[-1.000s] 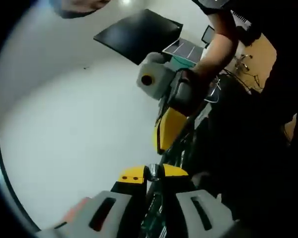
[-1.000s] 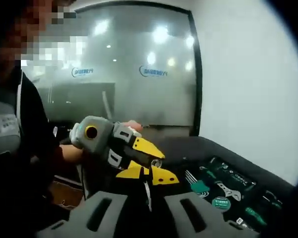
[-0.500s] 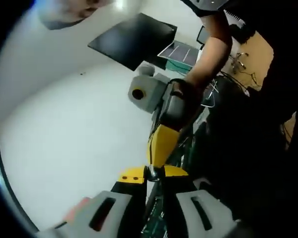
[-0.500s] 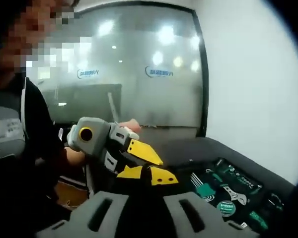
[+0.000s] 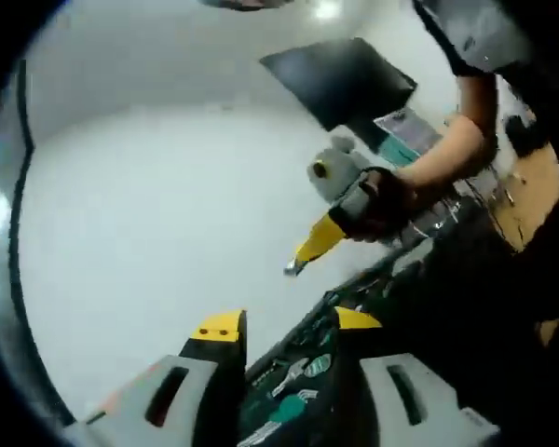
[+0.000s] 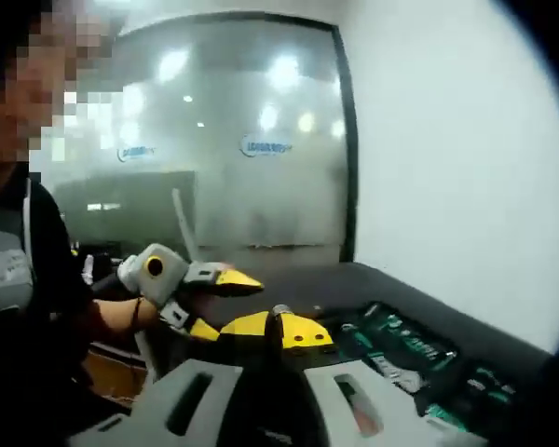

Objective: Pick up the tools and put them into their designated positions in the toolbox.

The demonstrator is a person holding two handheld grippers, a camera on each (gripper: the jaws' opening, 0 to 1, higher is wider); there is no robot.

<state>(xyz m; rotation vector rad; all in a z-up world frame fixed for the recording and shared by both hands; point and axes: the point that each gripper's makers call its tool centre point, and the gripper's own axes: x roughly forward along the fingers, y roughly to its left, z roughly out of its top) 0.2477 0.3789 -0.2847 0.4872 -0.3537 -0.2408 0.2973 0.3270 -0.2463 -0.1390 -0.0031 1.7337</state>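
My left gripper [image 5: 287, 323] is open, its yellow-tipped jaws spread wide with nothing between them. Beyond the jaws lies the dark toolbox [image 5: 289, 391], holding green-handled tools. A hand holds the right gripper [image 5: 294, 266] a little ahead, shut to a point with a small metal piece at its tip. In the right gripper view, my right gripper [image 6: 279, 317] is shut on that small metal piece [image 6: 281, 309]. To its left the left gripper [image 6: 219, 303] has its jaws apart. The toolbox [image 6: 401, 343] is at the lower right.
A white surface [image 5: 149, 205] spreads to the left of the toolbox, with a black panel [image 5: 340, 79] at its far end. A person's arm [image 5: 456, 154] reaches in from the right. A frosted glass wall [image 6: 224, 158] stands behind, and a white wall [image 6: 447, 168] to the right.
My left gripper was shut at the right gripper's tip and has opened. The two grippers have drawn apart, and the small metal piece stays with the right one.
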